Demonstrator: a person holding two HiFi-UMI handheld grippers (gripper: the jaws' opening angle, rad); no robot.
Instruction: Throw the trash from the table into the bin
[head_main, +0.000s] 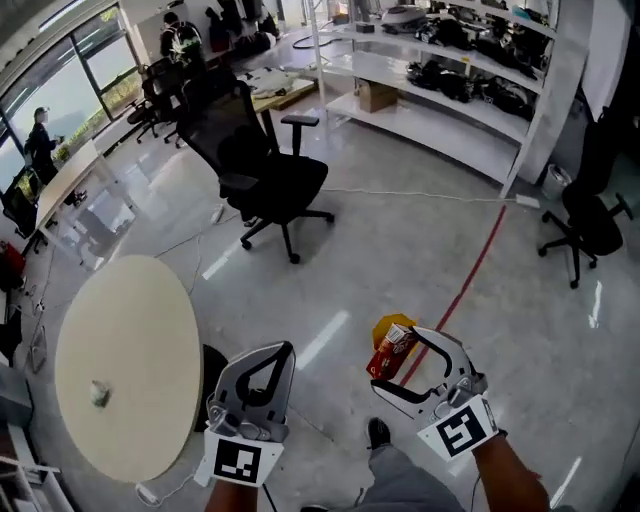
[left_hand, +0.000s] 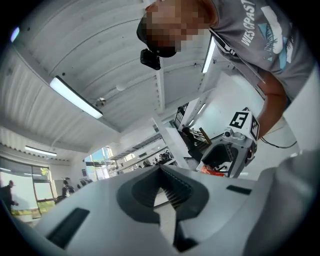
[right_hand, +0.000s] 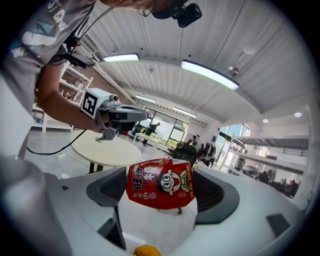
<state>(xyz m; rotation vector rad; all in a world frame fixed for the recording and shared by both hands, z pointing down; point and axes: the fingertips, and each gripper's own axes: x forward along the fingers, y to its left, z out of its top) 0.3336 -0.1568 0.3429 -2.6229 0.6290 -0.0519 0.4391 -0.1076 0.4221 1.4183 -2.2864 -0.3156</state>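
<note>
While the right gripper (head_main: 403, 358) clamps a glossy red snack packet (right_hand: 160, 183) between part-open jaws beside the round cream table (head_main: 130, 330), the left gripper (left_hand: 167, 194) is closed and empty. One small pale crumpled scrap (head_main: 98, 393) lies on the tabletop, its material indistinct.

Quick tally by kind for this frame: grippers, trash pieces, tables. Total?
Grippers: 2 (left gripper shut, nothing in it; right gripper shut on a pack)
Trash, red snack pack in the right gripper: 1
Trash, crumpled scrap on the table: 1
Tables, round table: 1
Total: 5
</note>
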